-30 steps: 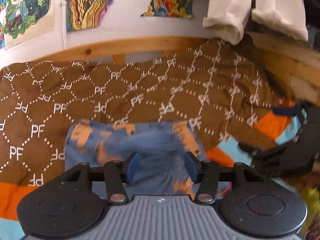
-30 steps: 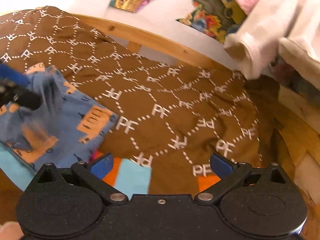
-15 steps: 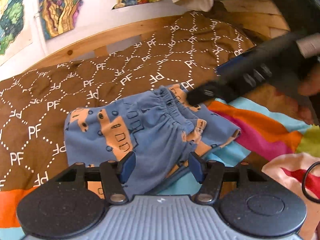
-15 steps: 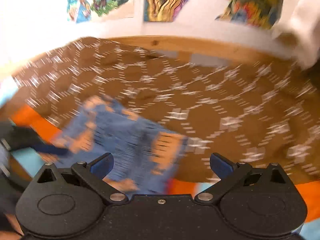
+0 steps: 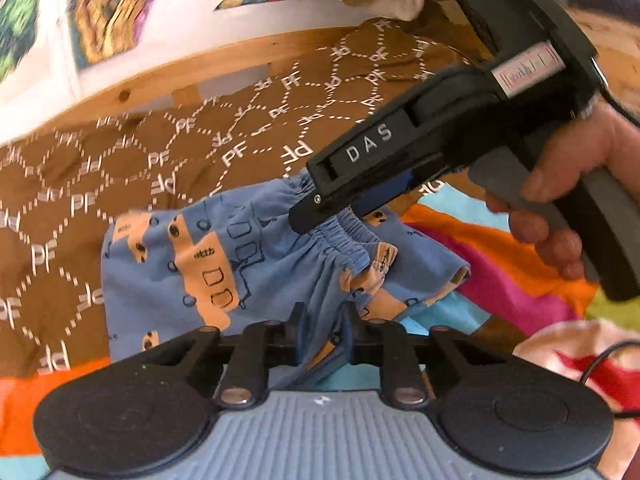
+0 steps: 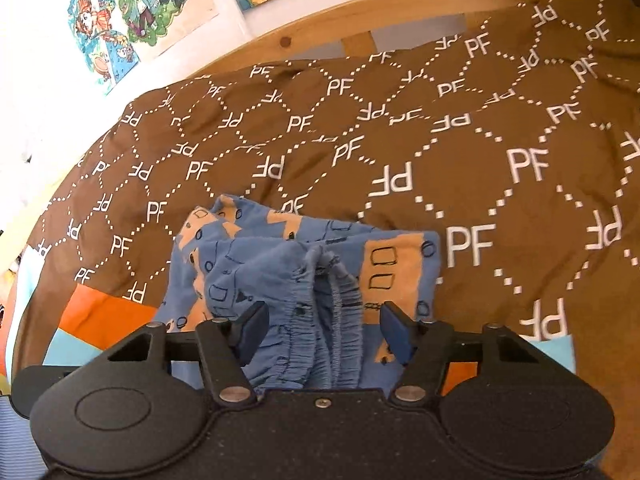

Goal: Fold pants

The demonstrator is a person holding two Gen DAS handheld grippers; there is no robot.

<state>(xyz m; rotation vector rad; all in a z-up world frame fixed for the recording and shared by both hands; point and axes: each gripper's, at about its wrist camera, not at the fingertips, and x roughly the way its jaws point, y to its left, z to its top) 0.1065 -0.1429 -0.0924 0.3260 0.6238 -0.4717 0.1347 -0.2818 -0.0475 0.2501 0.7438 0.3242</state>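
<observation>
Both grippers had closed in on the soft, light blue patterned cotton pants (image 5: 256, 256): left gripper (image 5: 322, 332) clenched on fabric, right gripper (image 6: 322, 334) released astride the elastic waistband (image 6: 320, 320), the best hold.

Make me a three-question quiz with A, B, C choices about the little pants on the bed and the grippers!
1. Where do the pants lie?
A. on the brown blanket
B. on the floor
C. on a chair

2. What colour are the pants mostly?
A. red
B. blue with orange patches
C. white

3. What is the left gripper doing?
A. hanging wide open above the wall
B. holding a pillow
C. shut on the pants' cloth

Answers: 1 A, the pants rest on the brown blanket printed with PF. 2 B, blue cloth with orange shapes. 3 C, its fingers pinch a blue fold, while the right gripper is open around the waistband.
</observation>
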